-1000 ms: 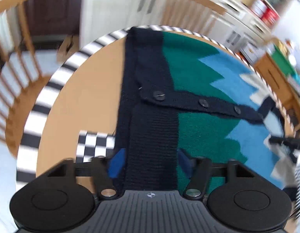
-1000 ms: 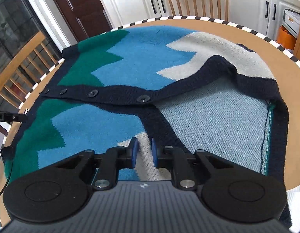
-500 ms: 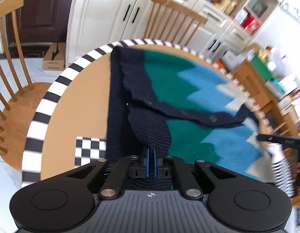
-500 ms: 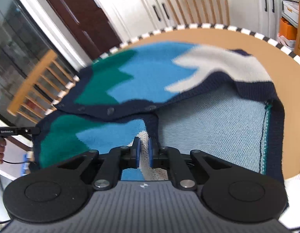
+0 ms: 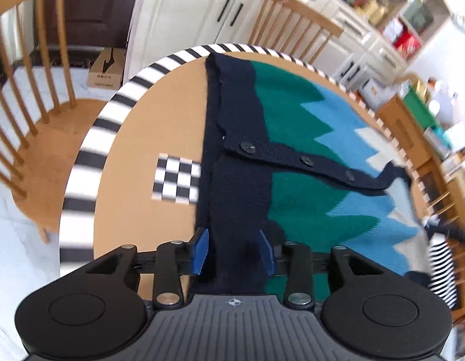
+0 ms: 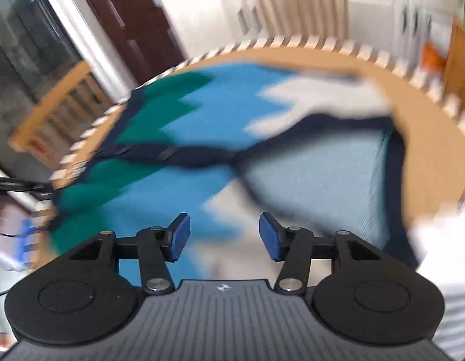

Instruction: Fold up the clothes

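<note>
Progress: folding looks barely begun; the cardigan lies spread and buttoned across the round bench, no fold visible, sleeves not clearly seen.
Left tongs: blue pads apart, straddling the navy hem band near the bench's near edge; nothing clamped.
Right tongs: pads wide apart above the pale lower panel; nothing held; this view is motion-blurred.
Cardigan location: covers most of the bench, one side running to the far striped edge.
Material: chunky knit, ribbed navy hem and placket, soft and likely to sag when lifted.
Pattern: zigzag bands of green, blue and cream; dark round buttons along the placket.
Bench: tan top, black-and-white striped rim, a checkerboard marker just beside the hem.
Left to do: apparently every fold.
</note>
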